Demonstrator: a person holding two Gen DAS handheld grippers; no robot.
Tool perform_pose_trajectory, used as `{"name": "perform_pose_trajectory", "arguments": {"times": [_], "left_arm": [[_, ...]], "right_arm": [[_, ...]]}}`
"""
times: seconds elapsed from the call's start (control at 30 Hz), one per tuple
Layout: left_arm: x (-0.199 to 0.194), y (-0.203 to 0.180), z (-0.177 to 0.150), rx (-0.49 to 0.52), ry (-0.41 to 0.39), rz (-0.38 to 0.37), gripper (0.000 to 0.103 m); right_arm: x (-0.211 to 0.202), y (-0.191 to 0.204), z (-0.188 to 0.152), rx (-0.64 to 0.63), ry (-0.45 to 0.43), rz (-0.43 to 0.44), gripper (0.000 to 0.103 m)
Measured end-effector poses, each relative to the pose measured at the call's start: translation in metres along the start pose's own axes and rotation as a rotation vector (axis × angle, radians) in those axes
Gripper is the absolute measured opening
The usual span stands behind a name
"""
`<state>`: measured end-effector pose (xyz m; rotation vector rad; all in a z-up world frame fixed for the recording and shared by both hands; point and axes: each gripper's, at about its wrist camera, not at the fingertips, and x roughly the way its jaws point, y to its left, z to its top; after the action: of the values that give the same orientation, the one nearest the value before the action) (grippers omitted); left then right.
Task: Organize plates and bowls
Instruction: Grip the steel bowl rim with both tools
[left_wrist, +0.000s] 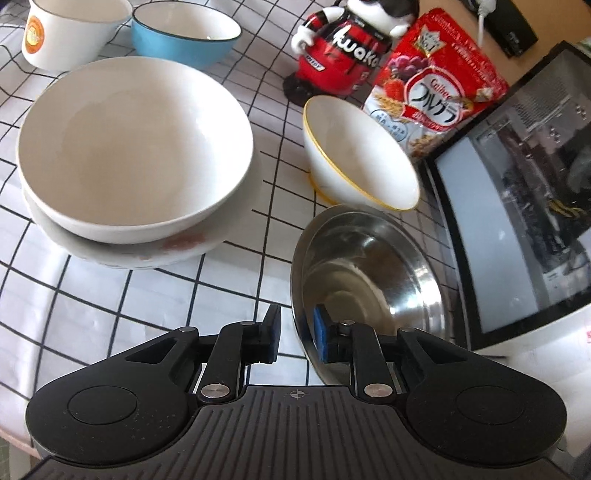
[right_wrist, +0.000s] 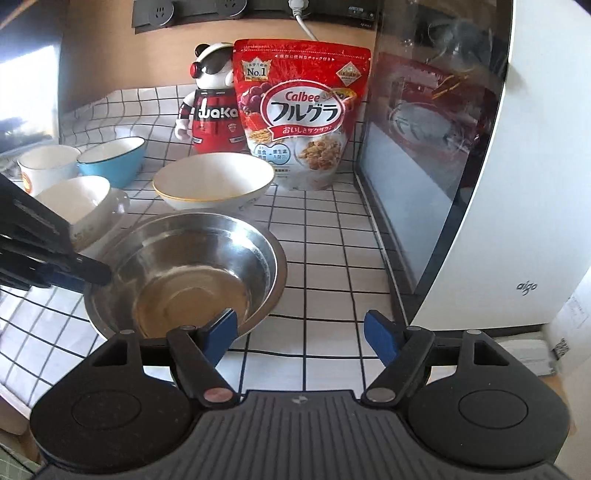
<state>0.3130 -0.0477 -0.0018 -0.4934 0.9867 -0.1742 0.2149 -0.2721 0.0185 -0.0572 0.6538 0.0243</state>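
Note:
A steel bowl (left_wrist: 369, 273) (right_wrist: 192, 273) sits on the checked cloth. My left gripper (left_wrist: 295, 326) straddles its left rim, one pad inside the bowl and the other outside with a small gap, so it is open; its fingers (right_wrist: 92, 275) also show in the right wrist view. My right gripper (right_wrist: 301, 332) stands open at the bowl's near right rim, its left pad over the inside and gripping nothing. Behind it is a yellow-rimmed white bowl (left_wrist: 354, 155) (right_wrist: 214, 181). To the left, a large white bowl (left_wrist: 133, 147) (right_wrist: 74, 195) rests in a patterned dish (left_wrist: 147, 254) (right_wrist: 92, 229).
A blue bowl (left_wrist: 184, 33) (right_wrist: 114, 158) and a white cup (left_wrist: 66, 33) (right_wrist: 44, 166) stand at the back left. A red figurine (left_wrist: 340, 55) (right_wrist: 210, 118) and a cereal bag (left_wrist: 436, 85) (right_wrist: 303, 114) stand behind. A white glass-door appliance (left_wrist: 517, 206) (right_wrist: 498, 184) walls the right side.

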Motion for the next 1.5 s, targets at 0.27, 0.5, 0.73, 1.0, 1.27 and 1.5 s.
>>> {"name": "perform_pose_trajectory", "arguments": {"times": [0.27, 0.5, 0.73, 1.0, 1.27, 1.5], "left_arm": [[0.038, -0.019, 0.001, 0.093, 0.05, 0.037, 0.028], [0.037, -0.012, 0.001, 0.153, 0.09, 0.021, 0.018], [0.025, -0.007, -0.007, 0.243, 0.162, 0.041, 0.016], [0.02, -0.002, -0.009, 0.258, 0.203, 0.037, 0.017], [0.02, -0.007, -0.009, 0.291, 0.21, 0.047, 0.018], [0.021, -0.008, -0.009, 0.288, 0.208, 0.048, 0.017]], "right_arm": [[0.002, -0.012, 0.002, 0.034, -0.011, 0.077, 0.076], [0.028, -0.009, 0.025, 0.118, 0.016, 0.155, 0.076], [0.07, -0.004, 0.043, 0.125, 0.098, 0.206, 0.072], [0.089, 0.003, 0.036, 0.102, 0.258, 0.335, 0.05], [0.086, 0.004, 0.025, 0.097, 0.296, 0.349, 0.043], [0.079, 0.01, 0.021, 0.08, 0.293, 0.356, 0.033]]}}
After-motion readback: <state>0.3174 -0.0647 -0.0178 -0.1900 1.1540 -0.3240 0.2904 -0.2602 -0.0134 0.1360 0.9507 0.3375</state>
